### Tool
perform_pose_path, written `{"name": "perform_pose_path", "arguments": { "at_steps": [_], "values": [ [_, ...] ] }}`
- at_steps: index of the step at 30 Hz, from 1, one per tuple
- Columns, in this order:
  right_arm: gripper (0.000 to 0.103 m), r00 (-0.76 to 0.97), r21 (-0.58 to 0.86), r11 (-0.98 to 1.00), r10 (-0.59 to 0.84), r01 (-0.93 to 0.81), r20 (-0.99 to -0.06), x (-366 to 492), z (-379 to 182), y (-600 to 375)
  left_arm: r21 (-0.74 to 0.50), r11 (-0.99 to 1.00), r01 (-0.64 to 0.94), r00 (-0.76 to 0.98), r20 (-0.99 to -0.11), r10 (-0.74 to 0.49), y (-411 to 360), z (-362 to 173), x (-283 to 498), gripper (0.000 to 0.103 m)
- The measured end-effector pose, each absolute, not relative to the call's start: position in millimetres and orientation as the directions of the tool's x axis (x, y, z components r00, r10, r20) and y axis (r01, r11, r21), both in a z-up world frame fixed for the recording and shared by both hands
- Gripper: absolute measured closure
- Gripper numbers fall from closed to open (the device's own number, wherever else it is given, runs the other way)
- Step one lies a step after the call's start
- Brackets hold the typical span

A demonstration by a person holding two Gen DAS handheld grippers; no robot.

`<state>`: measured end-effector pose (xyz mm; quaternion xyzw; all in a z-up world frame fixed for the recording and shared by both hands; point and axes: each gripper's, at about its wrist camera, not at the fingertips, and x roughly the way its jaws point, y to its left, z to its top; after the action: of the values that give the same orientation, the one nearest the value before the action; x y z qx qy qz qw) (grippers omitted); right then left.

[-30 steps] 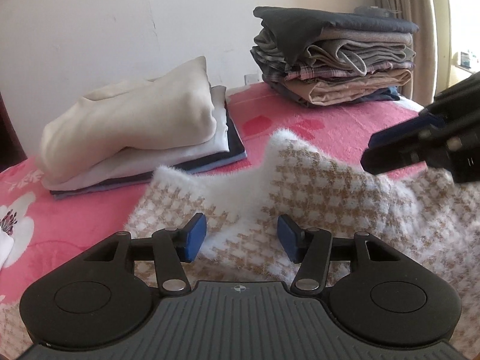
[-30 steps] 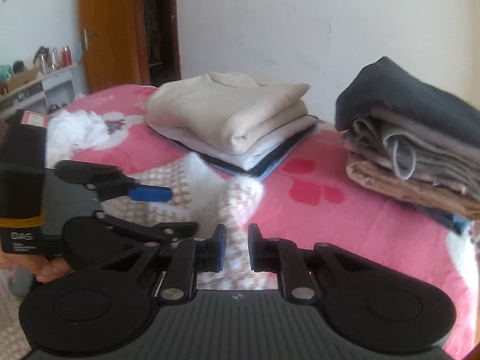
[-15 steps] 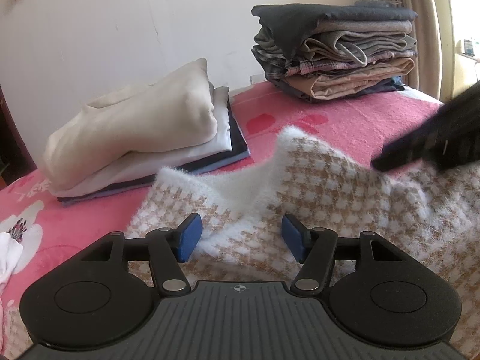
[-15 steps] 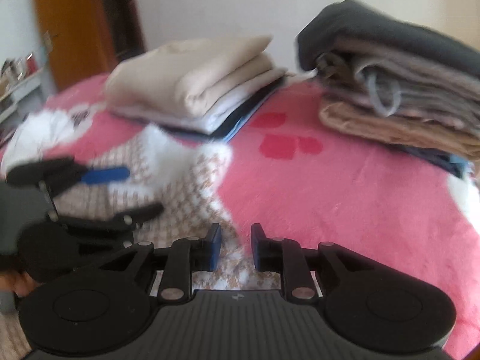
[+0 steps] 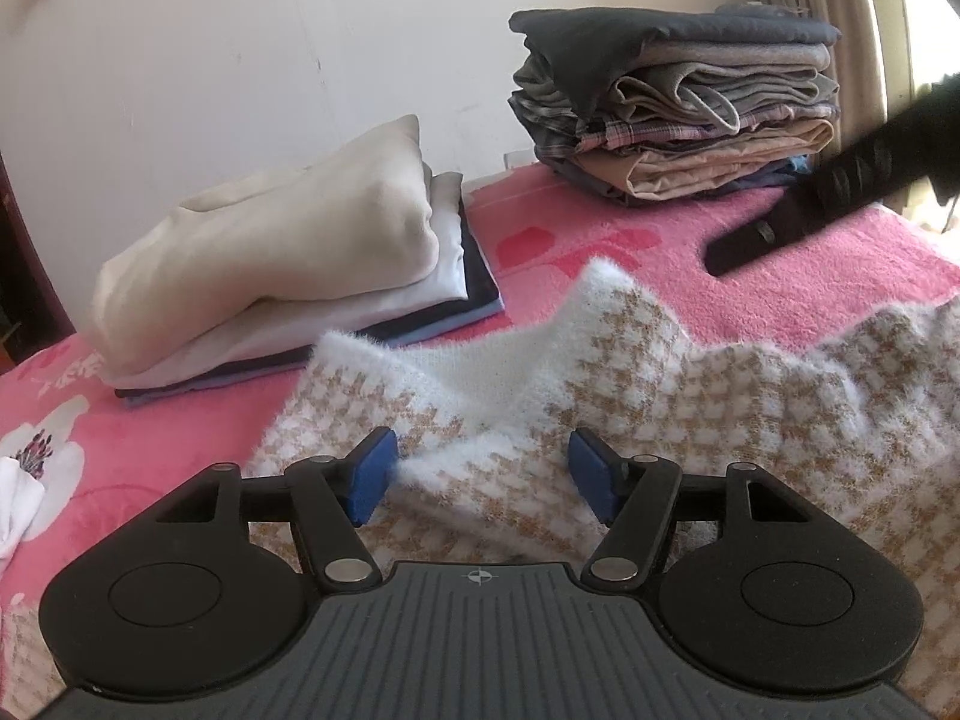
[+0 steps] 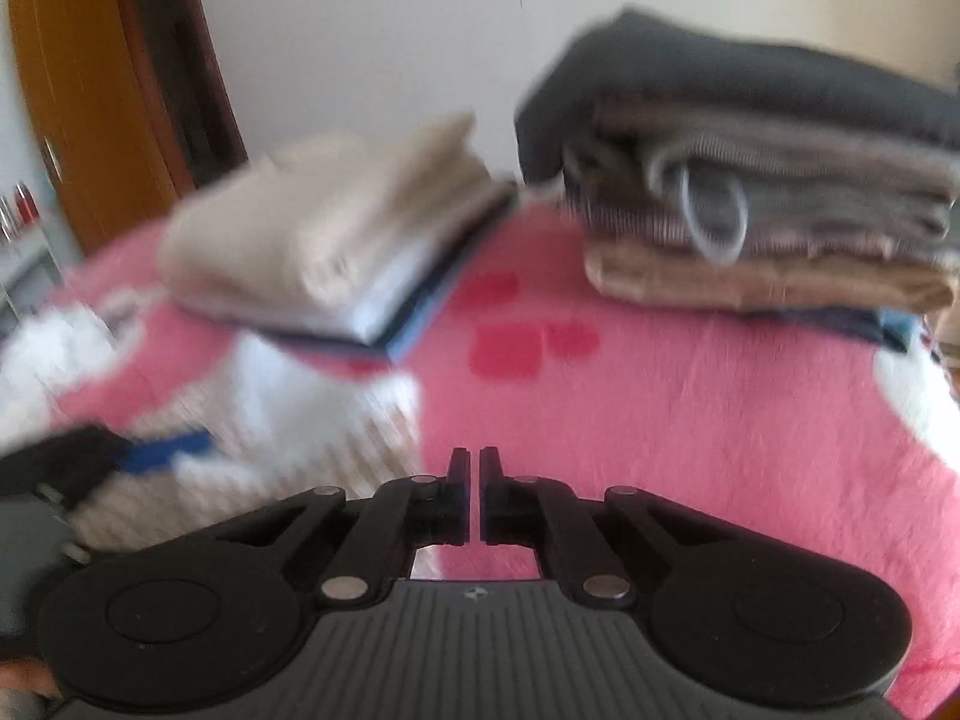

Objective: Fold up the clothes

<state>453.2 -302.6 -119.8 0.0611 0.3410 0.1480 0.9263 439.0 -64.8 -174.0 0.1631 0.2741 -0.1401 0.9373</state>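
Pink floral blanket (image 5: 600, 252) covered the bed, w/ two folded stacks at the far side by the white wall (image 5: 300, 48): a cream-topped stack (image 5: 288, 258) on the left w/ white and dark-blue layers under it, and a taller stack (image 5: 678, 114) on the right, dark grey on top, then grey, plaid and tan pieces. A crumpled white cloth (image 5: 15, 504) sat at the far-left edge of the blanket. Task item, a fuzzy white-and-tan houndstooth sweater (image 5: 690, 414), lay spread on the near part of the blanket, its white-edged neckline poking up towards the stacks; nothing sat on top of it. Left gripper (image 5: 483, 474) was angled down over the sweater's near edge, blue pads (image 5: 372, 477) spread well apart and just widened further, fabric lying between them but not pinched. Right gripper (image 6: 472, 495) was tilted down over bare pink blanket just right of the sweater, jaws just snapped together w/ only a sliver of gap and nothing caught in them; in the left wrist view only its dark fingers showed, reaching in from the right above the blanket. Right wrist view was motion-blurred, so stack details there were smeared. A wooden door (image 6: 90, 114) stood far left in that view, w/ a bit of the left gripper's blue pad visible over the sweater at left.
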Motion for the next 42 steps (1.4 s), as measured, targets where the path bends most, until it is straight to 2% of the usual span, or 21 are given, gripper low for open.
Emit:
{"name": "perform_pose_path", "arguments": {
  "at_steps": [4, 5, 7, 9, 11, 12, 13, 14, 15, 20, 22, 23, 26, 29, 31, 32, 34, 37, 39, 42],
  "values": [
    [0.102, 0.664, 0.24, 0.916, 0.399, -0.322, -0.633, 474.8, -130.4, -273.3, 0.239, 0.905, 0.353, 0.81, -0.561, -0.168, -66.4, -174.2, 439.4, 0.038],
    [0.102, 0.648, 0.221, 0.923, 0.378, -0.314, -0.661, 483.9, -141.0, -265.6, 0.24, 0.904, 0.354, 0.81, -0.562, -0.168, -66.5, -173.9, 439.5, 0.038],
    [0.103, 0.646, 0.272, 0.93, 0.367, -0.247, -0.669, 498.1, -155.1, -270.5, 0.239, 0.903, 0.356, 0.808, -0.565, -0.169, -66.1, -172.6, 439.8, 0.037],
    [0.102, 0.682, 0.433, 0.893, 0.394, -0.124, -0.617, 499.0, -152.4, -292.5, 0.206, 0.91, 0.36, 0.805, -0.562, -0.191, -59.3, -165.0, 441.0, 0.038],
    [0.102, 0.724, 0.547, 0.832, 0.436, -0.097, -0.535, 488.3, -149.5, -309.9, 0.149, 0.924, 0.352, 0.817, -0.532, -0.225, -45.4, -150.2, 442.3, 0.038],
    [0.1, 0.716, 0.581, 0.807, 0.468, -0.106, -0.519, 485.2, -151.9, -314.2, 0.121, 0.93, 0.348, 0.822, -0.515, -0.241, -38.5, -142.8, 443.0, 0.036],
    [0.098, 0.7, 0.613, 0.782, 0.502, -0.115, -0.509, 483.1, -155.6, -317.3, 0.092, 0.934, 0.345, 0.828, -0.499, -0.256, -31.6, -135.4, 443.7, 0.03],
    [0.091, 0.679, 0.641, 0.759, 0.53, -0.114, -0.508, 482.0, -161.6, -319.8, 0.063, 0.938, 0.342, 0.834, -0.481, -0.271, -24.7, -127.9, 444.4, 0.027],
    [0.089, 0.666, 0.66, 0.744, 0.546, -0.105, -0.509, 480.8, -168.0, -322.2, 0.04, 0.944, 0.328, 0.831, -0.487, -0.268, -19.1, -123.6, 452.4, 0.026],
    [0.088, 0.7, 0.807, 0.589, 0.592, -0.039, -0.399, 475.8, -191.8, -344.5, -0.104, 0.972, 0.208, 0.731, -0.644, -0.226, 8.6, -129.6, 519.0, 0.026],
    [0.078, 0.736, 0.833, 0.553, 0.573, -0.021, -0.362, 472.5, -193.3, -353.6, -0.175, 0.973, 0.149, 0.664, -0.712, -0.229, 21.4, -138.1, 544.7, 0.026],
    [0.074, 0.751, 0.846, 0.533, 0.563, -0.012, -0.344, 472.7, -194.3, -358.5, -0.209, 0.969, 0.13, 0.635, -0.733, -0.243, 26.0, -142.1, 552.9, 0.027],
    [0.074, 0.749, 0.85, 0.526, 0.564, 0.0, -0.349, 477.9, -196.7, -360.7, -0.228, 0.963, 0.142, 0.604, -0.751, -0.267, 24.4, -146.9, 559.7, 0.029],
    [0.074, 0.723, 0.8, 0.599, 0.556, -0.007, -0.41, 482.5, -190.9, -349.5, -0.208, 0.968, 0.14, 0.598, -0.762, -0.25, 16.7, -151.6, 560.5, 0.041],
    [0.075, 0.709, 0.778, 0.628, 0.551, -0.006, -0.44, 485.6, -188.5, -344.2, -0.204, 0.97, 0.129, 0.603, -0.761, -0.24, 10.2, -151.7, 561.4, 0.058],
    [0.078, 0.702, 0.77, 0.638, 0.55, -0.003, -0.453, 487.3, -187.5, -341.9, -0.199, 0.972, 0.123, 0.609, -0.758, -0.233, 8.3, -150.9, 560.9, 0.062],
    [0.083, 0.687, 0.753, 0.658, 0.545, 0.005, -0.48, 491.1, -185.2, -336.7, -0.189, 0.975, 0.118, 0.619, -0.754, -0.221, 4.4, -147.7, 561.6, 0.079],
    [0.087, 0.665, 0.719, 0.695, 0.535, 0.005, -0.522, 494.2, -177.4, -328.8, -0.174, 0.978, 0.119, 0.643, -0.736, -0.209, -0.9, -140.9, 558.9, 0.088],
    [0.092, 0.659, 0.702, 0.713, 0.531, -0.008, -0.532, 493.8, -173.3, -327.1, -0.172, 0.976, 0.133, 0.664, -0.716, -0.216, 1.2, -134.0, 551.5, 0.091],
    [0.093, 0.681, 0.677, 0.734, 0.526, -0.061, -0.509, 483.4, -161.5, -327.5, -0.186, 0.969, 0.161, 0.696, -0.674, -0.245, 8.4, -119.3, 539.3, 0.093]
  ]
}}
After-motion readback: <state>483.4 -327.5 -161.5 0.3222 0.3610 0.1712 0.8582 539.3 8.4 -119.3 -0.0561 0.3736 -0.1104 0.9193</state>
